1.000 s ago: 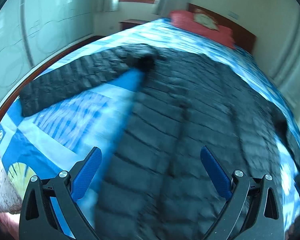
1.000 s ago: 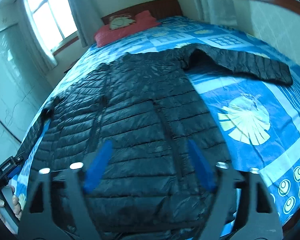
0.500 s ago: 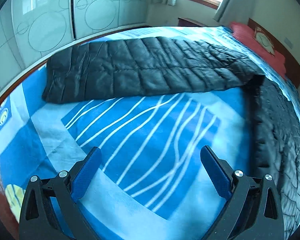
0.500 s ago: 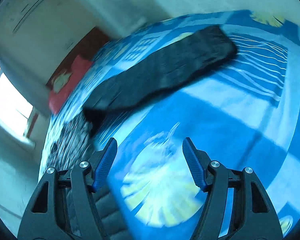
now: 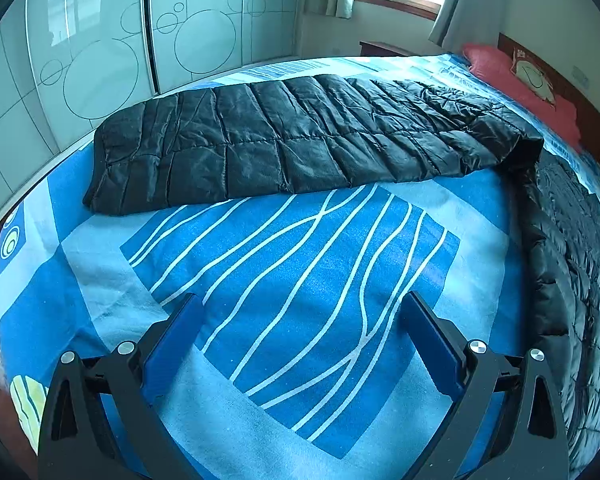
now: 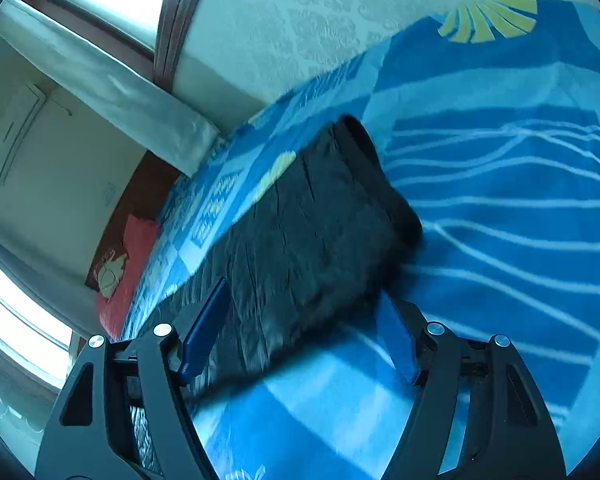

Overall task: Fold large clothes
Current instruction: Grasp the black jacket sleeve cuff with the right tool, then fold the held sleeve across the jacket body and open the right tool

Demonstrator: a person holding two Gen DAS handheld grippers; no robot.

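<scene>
Black quilted down coat (image 5: pixel 572 280) lies spread flat on the bed (image 5: pixel 300 272), body toward the right edge of the left wrist view. One sleeve (image 5: pixel 284 148) extends across the blue patterned bedspread toward the bed's side edge by the wardrobe doors (image 5: pixel 100 60); the other sleeve (image 6: pixel 300 232) ends in a dark cuff (image 6: pixel 376 176) near the opposite side edge. Left tongs (image 5: pixel 300 332) open, above bare bedspread, short of the sleeve. Right tongs (image 6: pixel 304 320) open, jaws just opening wider, straddling the sleeve without pressing on it; view blurred. Red pillow (image 5: pixel 512 76) at the headboard end.
</scene>
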